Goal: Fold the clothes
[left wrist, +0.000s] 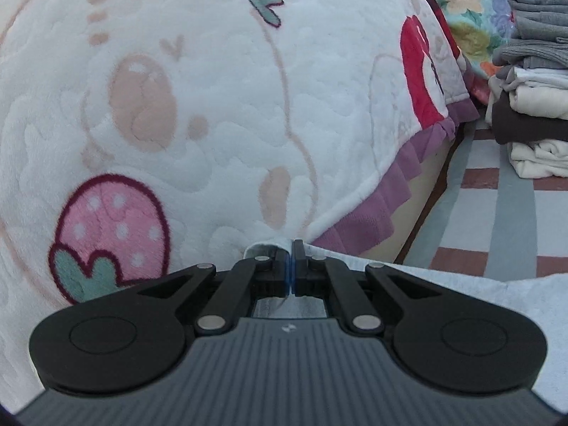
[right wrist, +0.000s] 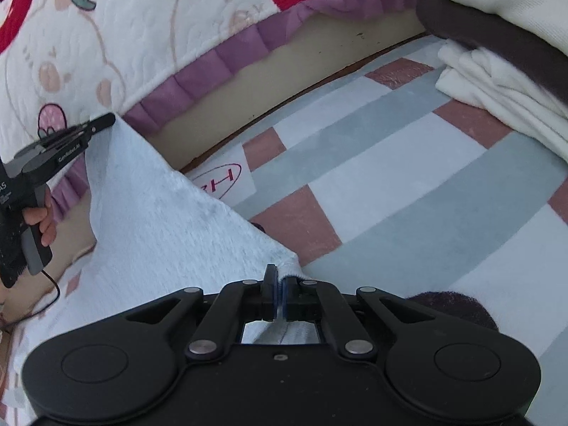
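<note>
A pale blue fleecy garment (right wrist: 159, 213) is stretched between both grippers above the checked mat. My right gripper (right wrist: 280, 296) is shut on one corner of it, the cloth pinched between the pads. My left gripper (left wrist: 291, 266) is shut on another corner, and the pale blue garment (left wrist: 443, 294) spreads to the right below it. In the right wrist view the left gripper (right wrist: 106, 120) shows at the far left, held by a hand (right wrist: 44, 222), gripping the cloth's upper edge. The cloth sags between the two held corners.
A white plush blanket (left wrist: 213, 88) with strawberry prints and a purple frill hangs over the bed edge. A stack of folded grey, white and brown clothes (left wrist: 529, 81) stands on the checked mat (right wrist: 408, 177) at the right. A white label (right wrist: 227, 179) lies on the mat.
</note>
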